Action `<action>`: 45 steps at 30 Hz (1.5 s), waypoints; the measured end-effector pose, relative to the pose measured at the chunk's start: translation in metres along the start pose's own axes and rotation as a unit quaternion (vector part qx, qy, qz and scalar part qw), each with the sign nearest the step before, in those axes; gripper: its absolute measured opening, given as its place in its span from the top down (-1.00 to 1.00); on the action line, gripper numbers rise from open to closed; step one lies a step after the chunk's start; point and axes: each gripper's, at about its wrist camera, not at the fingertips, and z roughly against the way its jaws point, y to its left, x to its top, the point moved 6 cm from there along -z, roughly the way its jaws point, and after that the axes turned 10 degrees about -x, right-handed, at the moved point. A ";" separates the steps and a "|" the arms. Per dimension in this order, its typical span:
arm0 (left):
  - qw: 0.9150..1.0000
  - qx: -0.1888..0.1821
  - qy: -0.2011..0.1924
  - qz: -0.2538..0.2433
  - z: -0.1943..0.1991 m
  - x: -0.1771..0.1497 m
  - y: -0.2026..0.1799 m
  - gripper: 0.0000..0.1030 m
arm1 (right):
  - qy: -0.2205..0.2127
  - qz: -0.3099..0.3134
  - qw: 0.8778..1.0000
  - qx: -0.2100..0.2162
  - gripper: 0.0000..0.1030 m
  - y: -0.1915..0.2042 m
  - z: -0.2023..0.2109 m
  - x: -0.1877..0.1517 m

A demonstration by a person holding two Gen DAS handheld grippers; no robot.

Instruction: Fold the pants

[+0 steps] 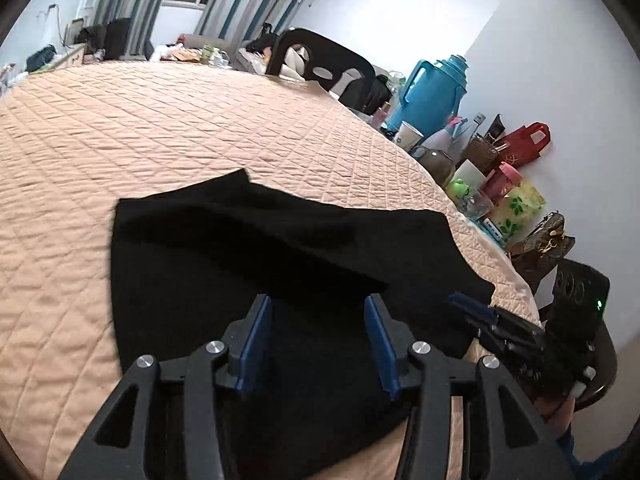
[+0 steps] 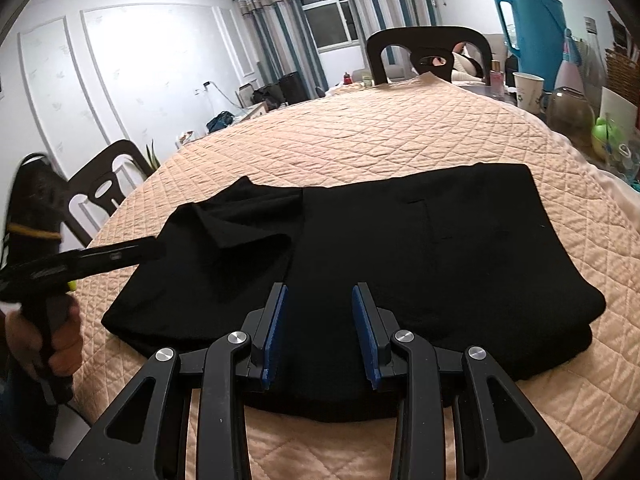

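We hold the left gripper [image 1: 318, 316] and right gripper [image 2: 320, 306] spread, empty. The pants [image 2: 360, 248] — soft, limp — need pinching at the hems near the quilted table's [image 2: 400, 136] left edge.

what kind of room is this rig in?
Most likely a lived-in home dining or living room: black pants on a table under a quilted peach cover, dark dining chairs, striped curtains, a blue thermos.
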 end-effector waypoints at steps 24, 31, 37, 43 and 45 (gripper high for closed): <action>0.991 0.118 -0.038 0.054 0.061 -0.041 0.063 -0.12 | 0.079 -0.019 0.993 0.087 0.33 0.034 -0.031 -0.004; 0.991 0.121 -0.048 0.043 0.064 -0.045 0.059 0.78 | 0.081 -0.049 0.991 0.096 0.74 0.033 -0.027 -0.007; 0.989 0.125 -0.044 0.058 0.071 -0.055 0.070 0.72 | 0.074 -0.024 0.995 0.061 0.83 0.026 -0.021 -0.012; 0.986 0.145 -0.072 0.031 0.079 -0.026 0.061 0.70 | 0.035 0.008 0.999 0.020 0.75 0.027 -0.018 0.018; 0.986 0.149 -0.072 0.019 0.074 -0.010 0.057 0.66 | 0.030 0.023 0.999 0.019 0.74 0.037 -0.025 0.027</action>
